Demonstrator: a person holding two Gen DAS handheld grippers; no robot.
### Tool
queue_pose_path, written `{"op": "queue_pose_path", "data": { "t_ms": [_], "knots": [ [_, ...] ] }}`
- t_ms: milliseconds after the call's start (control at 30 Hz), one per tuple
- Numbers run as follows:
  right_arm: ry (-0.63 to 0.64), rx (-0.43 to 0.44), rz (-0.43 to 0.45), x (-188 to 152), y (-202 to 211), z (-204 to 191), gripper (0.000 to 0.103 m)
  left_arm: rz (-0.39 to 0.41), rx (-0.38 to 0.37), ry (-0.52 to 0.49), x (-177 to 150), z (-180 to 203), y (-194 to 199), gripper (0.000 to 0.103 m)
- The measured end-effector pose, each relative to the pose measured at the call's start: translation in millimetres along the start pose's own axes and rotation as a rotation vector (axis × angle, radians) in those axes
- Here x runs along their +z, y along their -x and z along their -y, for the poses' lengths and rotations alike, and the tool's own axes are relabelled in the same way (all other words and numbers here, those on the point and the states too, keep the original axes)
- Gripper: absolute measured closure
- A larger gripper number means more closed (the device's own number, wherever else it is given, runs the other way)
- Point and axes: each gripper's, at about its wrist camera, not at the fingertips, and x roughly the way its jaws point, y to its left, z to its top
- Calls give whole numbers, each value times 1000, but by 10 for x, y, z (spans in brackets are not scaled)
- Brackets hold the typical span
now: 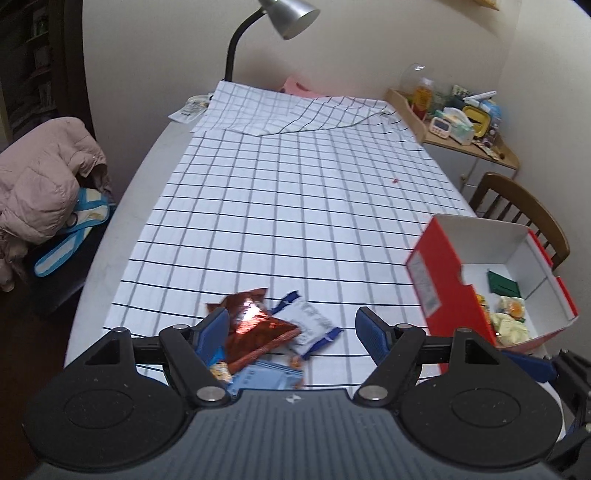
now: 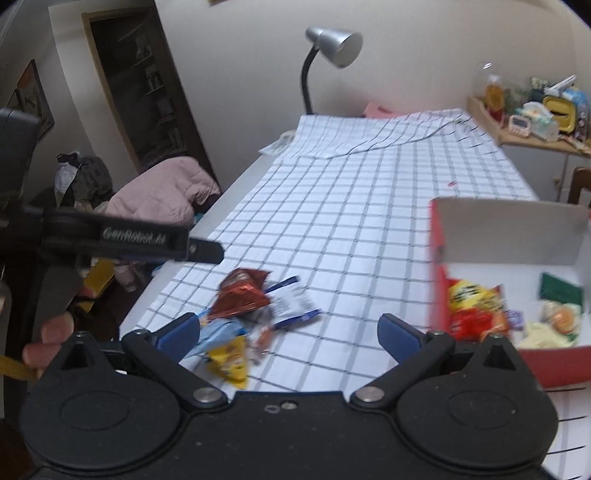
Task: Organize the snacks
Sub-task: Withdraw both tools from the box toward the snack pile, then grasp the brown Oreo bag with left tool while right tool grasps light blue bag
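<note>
A small pile of snack packets lies on the checked tablecloth (image 1: 295,192) near the front edge: a red-brown foil packet (image 1: 255,325), a white and blue packet (image 1: 314,328), a light blue packet (image 1: 266,376) and a yellow one (image 2: 231,362). My left gripper (image 1: 293,332) hovers open over the pile, its left finger (image 1: 216,332) overlapping the foil packet (image 2: 240,295). My right gripper (image 2: 291,332) stands wide open just right of the pile, nothing between its pads. To the right, an open red box (image 1: 443,288) (image 2: 437,258) holds several snacks, including a yellow-red packet (image 2: 472,306) and a green one (image 2: 561,288).
A grey desk lamp (image 1: 288,14) stands at the table's far end, where the cloth is folded over. A pink jacket (image 1: 44,177) lies on a seat to the left, a wooden chair (image 1: 517,206) stands behind the box, and a cluttered shelf (image 1: 461,118) sits at the far right.
</note>
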Motion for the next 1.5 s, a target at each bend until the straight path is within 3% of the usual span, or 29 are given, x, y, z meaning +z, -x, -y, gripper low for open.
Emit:
{"op": "queue_pose_path", "data": {
  "t_ms": [167, 367, 667, 767, 1033, 1200, 1367, 1500],
  "knots": [
    [12, -11, -45, 16, -243, -251, 0, -81, -9, 26, 89, -321, -223, 28],
    [-45, -17, -96, 60, -507, -374, 3, -216, -45, 144, 126, -698, -606, 28],
    [-91, 26, -269, 88, -996, -447, 21, -353, -139, 231, 251, -839, -1143, 28],
    [-99, 29, -309, 68, -1145, -486, 23, -377, -132, 241, 271, -834, -1303, 28],
    [-149, 33, -371, 31, -1437, -466, 46, -431, -127, 278, 279, -871, -1618, 28],
    [-160, 55, -377, 22, -1525, -461, 61, -464, -153, 350, 254, -966, -1741, 28],
    [-140, 61, -371, 62, -1525, -481, 69, -454, -142, 359, 246, -977, -1764, 29],
    [-152, 74, -359, 83, -1500, -468, 77, -440, -139, 372, 249, -984, -1731, 42]
  ]
}}
